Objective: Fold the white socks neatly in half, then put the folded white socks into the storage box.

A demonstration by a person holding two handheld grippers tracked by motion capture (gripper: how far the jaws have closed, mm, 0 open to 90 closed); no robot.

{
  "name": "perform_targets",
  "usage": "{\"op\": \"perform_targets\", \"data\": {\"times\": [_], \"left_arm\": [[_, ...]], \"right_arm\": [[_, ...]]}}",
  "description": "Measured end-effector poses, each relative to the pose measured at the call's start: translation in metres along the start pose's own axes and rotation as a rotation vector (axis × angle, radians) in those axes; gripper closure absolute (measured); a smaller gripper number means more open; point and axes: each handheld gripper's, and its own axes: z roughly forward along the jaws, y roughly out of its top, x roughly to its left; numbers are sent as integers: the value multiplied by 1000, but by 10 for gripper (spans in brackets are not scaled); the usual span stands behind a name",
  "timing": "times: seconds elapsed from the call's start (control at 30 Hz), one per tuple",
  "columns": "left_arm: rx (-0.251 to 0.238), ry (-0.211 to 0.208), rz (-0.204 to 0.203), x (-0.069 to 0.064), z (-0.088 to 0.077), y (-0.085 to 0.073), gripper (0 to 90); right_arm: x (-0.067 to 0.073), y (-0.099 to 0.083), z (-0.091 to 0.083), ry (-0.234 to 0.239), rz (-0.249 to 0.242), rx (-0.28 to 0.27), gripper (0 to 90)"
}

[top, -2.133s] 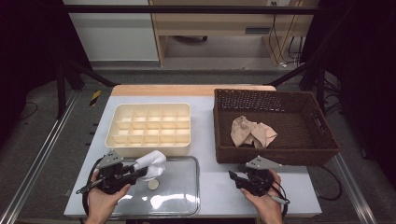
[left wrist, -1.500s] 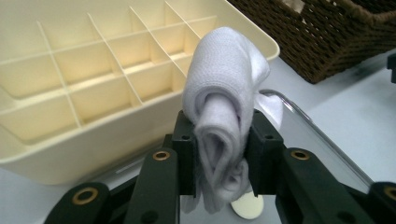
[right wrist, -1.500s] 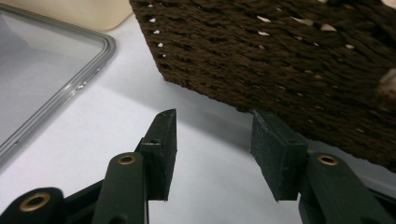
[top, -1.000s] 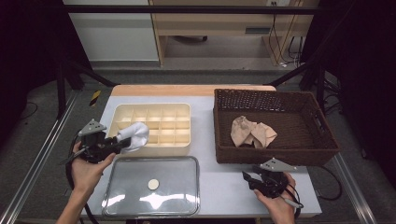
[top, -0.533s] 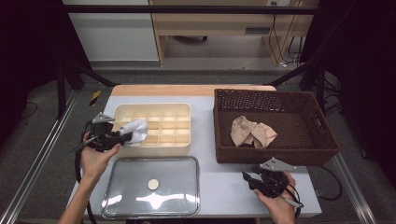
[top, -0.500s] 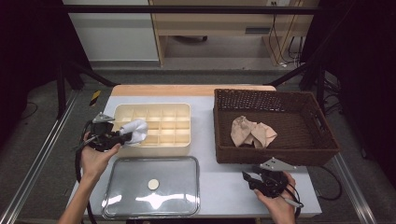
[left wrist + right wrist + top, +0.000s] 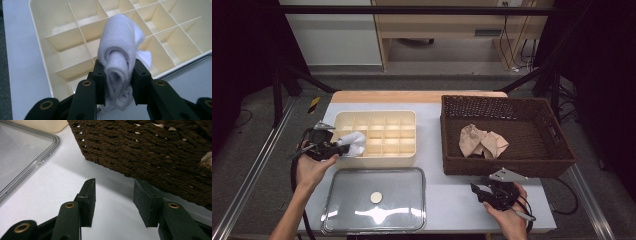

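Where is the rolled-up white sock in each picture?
High view: the white sock is at the left, held over the left end of the cream divided tray.
Left gripper view: the sock is in the middle, pinched between the black jaws.
Right gripper view: not in it.
Shared landmark: the cream divided tray.

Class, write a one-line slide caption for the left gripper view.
Left claw grips a rolled white sock above the cream compartment tray.
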Motion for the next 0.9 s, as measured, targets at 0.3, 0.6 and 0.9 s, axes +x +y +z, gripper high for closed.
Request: {"op": "perform_targets", "data": {"times": [0.3,0.6,0.9], "left_arm": [[81,21,38,-3,6,5,706],[170,40,51,-5,26,12,715],[208,42,57,-6,38,13,710]], "right_arm": [[0,0,1,6,2,7,539],[0,0,1,7,4,8,537],[0,1,3,13,3,13,537]]}}
